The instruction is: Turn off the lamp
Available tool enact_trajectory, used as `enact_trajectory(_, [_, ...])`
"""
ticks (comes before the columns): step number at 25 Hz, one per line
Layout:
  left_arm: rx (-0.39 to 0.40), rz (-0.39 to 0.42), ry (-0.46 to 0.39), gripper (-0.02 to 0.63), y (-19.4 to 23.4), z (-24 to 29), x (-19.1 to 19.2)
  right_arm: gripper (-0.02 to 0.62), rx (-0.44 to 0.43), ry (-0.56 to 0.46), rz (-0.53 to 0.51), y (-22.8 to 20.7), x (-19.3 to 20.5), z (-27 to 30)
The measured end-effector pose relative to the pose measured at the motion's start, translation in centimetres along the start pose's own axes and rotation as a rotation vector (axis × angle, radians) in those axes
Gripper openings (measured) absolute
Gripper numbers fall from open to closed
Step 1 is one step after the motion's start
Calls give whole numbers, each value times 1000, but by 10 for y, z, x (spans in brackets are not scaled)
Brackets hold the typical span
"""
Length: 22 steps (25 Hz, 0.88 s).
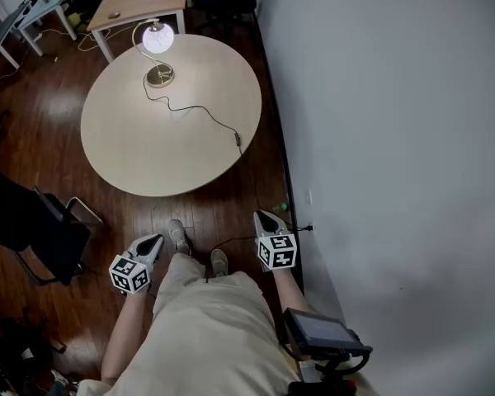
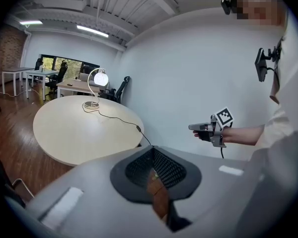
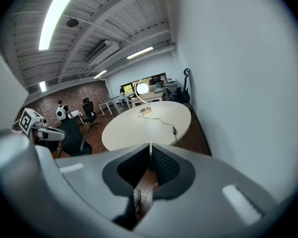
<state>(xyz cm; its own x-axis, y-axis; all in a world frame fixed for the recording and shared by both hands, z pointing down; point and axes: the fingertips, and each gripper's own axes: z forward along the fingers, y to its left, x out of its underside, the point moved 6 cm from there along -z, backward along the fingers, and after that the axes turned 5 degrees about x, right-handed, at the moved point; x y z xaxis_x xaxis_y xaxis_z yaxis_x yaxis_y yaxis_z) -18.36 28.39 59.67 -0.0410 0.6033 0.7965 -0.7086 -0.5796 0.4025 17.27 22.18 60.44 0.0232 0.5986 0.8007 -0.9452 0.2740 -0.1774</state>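
right hand-held gripper (image 3: 150,147), ceiling light (image 3: 53,18) above

The inline block (image 1: 238,139) on the cord (image 1: 200,108) is too small for you to read its setting. Left edge cuts the black chair (image 1: 33,225), top edge the desk (image 1: 140,2).

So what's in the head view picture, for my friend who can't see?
A lit lamp stands on a round table, its cord trailing off the edge. A person faces it, left claw and right claw held low.
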Motion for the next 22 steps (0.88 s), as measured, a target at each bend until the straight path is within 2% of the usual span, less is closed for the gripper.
enact_trajectory(4, [16, 0, 8, 3, 30, 9, -19, 9, 16, 20, -4, 9, -13, 25])
enact_trajectory(18, [189, 58, 53, 3, 124, 33, -76, 25, 88, 29, -18, 65, -82, 117])
enact_trajectory(22, [214, 79, 46, 3, 145, 33, -88, 28, 116, 38, -19, 78, -91, 130])
